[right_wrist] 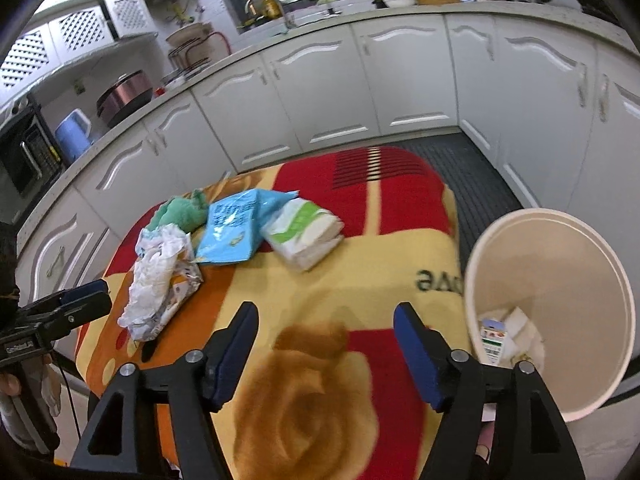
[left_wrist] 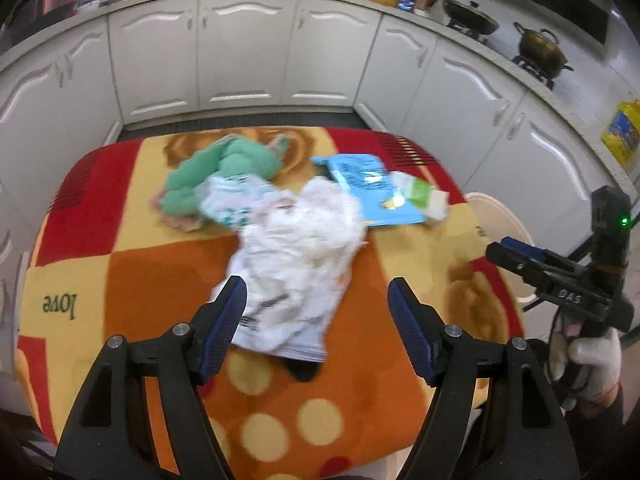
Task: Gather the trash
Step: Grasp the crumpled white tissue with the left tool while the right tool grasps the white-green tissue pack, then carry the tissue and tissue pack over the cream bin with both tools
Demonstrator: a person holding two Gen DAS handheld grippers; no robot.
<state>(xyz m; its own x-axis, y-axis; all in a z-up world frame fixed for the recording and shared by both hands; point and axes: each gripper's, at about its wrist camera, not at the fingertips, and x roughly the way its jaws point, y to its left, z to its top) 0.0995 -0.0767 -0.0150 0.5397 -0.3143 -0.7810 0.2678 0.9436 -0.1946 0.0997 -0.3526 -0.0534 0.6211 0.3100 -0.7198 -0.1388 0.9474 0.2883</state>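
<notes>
A crumpled white wrapper pile lies on the blanket-covered table; it also shows in the right wrist view. Behind it lie a blue packet, a white-and-green tissue pack and a green cloth. My left gripper is open just before the white pile, its left finger at the pile's near edge. My right gripper is open and empty over the blanket, left of a cream bin holding some trash.
White kitchen cabinets wrap around the table's far side and right. The bin's rim stands at the table's right edge. The right gripper's body shows at the right of the left wrist view. A dark floor mat lies beyond the table.
</notes>
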